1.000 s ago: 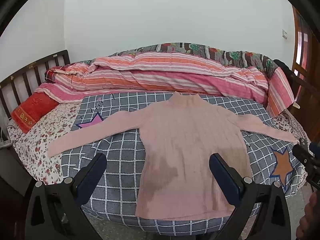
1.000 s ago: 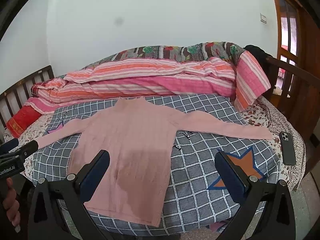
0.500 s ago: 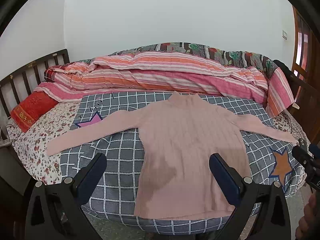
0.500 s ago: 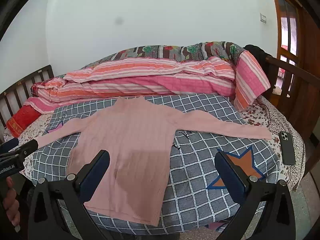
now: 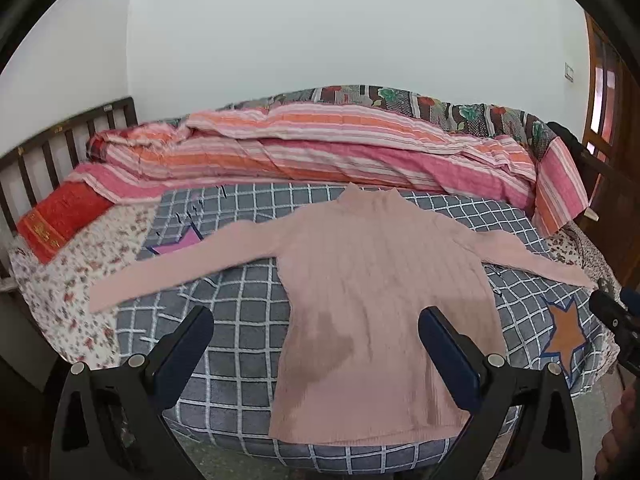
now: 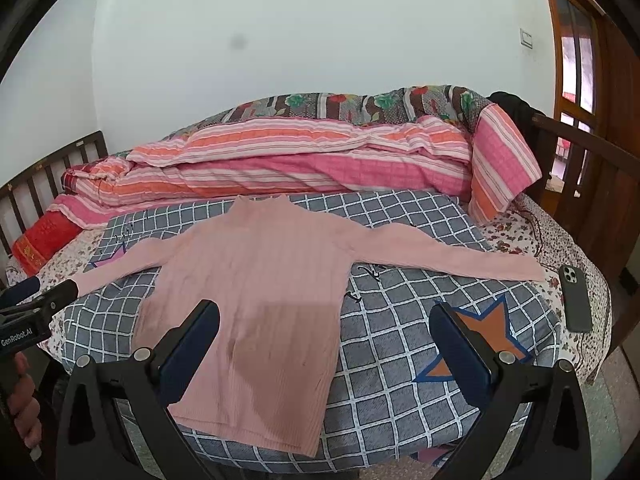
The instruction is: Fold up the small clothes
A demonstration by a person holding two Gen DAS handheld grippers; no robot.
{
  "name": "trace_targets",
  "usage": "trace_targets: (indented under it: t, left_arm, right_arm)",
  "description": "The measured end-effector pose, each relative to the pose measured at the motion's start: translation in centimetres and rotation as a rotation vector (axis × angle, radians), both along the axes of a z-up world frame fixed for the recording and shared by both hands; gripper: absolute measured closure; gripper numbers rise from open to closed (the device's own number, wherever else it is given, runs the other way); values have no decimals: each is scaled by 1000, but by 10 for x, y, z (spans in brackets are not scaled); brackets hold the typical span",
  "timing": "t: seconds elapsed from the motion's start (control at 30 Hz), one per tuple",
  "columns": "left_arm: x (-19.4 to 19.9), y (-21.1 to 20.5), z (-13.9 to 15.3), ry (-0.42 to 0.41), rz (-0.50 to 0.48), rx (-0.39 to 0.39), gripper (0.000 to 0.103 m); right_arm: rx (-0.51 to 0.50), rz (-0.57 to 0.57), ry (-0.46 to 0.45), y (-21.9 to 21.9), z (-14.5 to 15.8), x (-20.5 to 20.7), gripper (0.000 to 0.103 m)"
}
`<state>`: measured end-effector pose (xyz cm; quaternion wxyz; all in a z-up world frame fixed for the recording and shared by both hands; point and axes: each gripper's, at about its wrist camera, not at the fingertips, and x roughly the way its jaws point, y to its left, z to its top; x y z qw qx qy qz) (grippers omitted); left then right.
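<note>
On checked quilt (image 5: 240, 320), flat ribbed pink sweater (image 5: 380, 300), sleeves outspread

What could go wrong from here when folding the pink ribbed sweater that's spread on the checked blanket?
1. The pink ribbed sweater has its hem at the near edge of the grey checked blanket; a careless pull could drag it off the bed.
2. The dark smartphone lies just past the sweater's right cuff, so the open right gripper sweeping that sleeve inward might knock it.
3. A darker patch shows on the lower front; if damp, folding would trap it.
</note>
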<state>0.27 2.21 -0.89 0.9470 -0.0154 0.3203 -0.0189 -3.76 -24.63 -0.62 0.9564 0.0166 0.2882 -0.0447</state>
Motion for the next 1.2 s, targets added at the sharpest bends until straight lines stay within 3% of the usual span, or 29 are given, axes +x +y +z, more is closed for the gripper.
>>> trace_targets:
  t: [0.33, 0.53, 0.73, 0.9, 1.07, 1.2]
  left_arm:
    - [35, 35, -59, 88, 18, -93, 2]
    - [53, 79, -96, 100, 48, -212, 3]
    - [75, 146, -125, 98, 157, -314, 3]
    - [93, 208, -145, 83, 289, -383, 6]
    - [113, 265, -168, 83, 390, -519, 18]
    - [129, 290, -182, 71, 453, -584, 32]
  right_arm:
    - [-7, 9, 41, -5, -44, 30, 0]
    - [10, 7, 88, -13, -84, 54, 0]
    - [30, 6, 170, -15, -115, 79, 0]
    - [13, 13, 184, -11, -123, 92, 0]
    - [-8, 37, 196, -3, -131, 107, 0]
    - [-15, 26, 228, -1, -135, 114, 0]
